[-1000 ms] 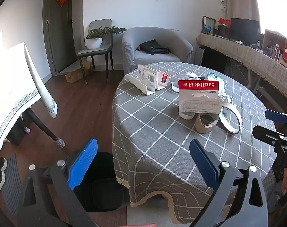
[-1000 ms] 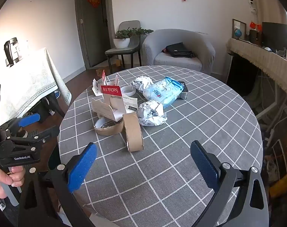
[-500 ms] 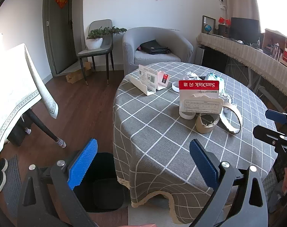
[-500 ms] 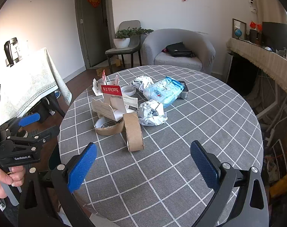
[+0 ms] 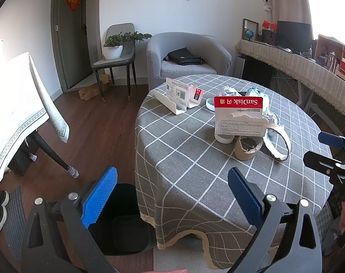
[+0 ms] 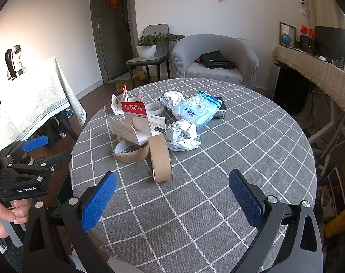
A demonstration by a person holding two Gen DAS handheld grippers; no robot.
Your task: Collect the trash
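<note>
Trash lies on a round table with a grey checked cloth (image 6: 240, 159): a torn red-and-white SanDisk card package (image 6: 136, 122), cardboard tape rings (image 6: 161, 159), crumpled paper (image 6: 182, 135), a blue wet-wipe pack (image 6: 198, 110). The SanDisk package (image 5: 239, 118) and tape rings (image 5: 248, 150) also show in the left wrist view. My left gripper (image 5: 170, 195) is open and empty, held off the table's near edge above a black bin (image 5: 120, 220). My right gripper (image 6: 172, 198) is open and empty over the table's near side, short of the tape ring.
A white card stand (image 5: 179, 97) sits at the table's far left. A table with a white cloth (image 5: 15, 107) stands to the left. A grey armchair (image 5: 188, 61), a chair with a plant (image 5: 115, 52) and a long side counter (image 5: 308, 68) stand behind.
</note>
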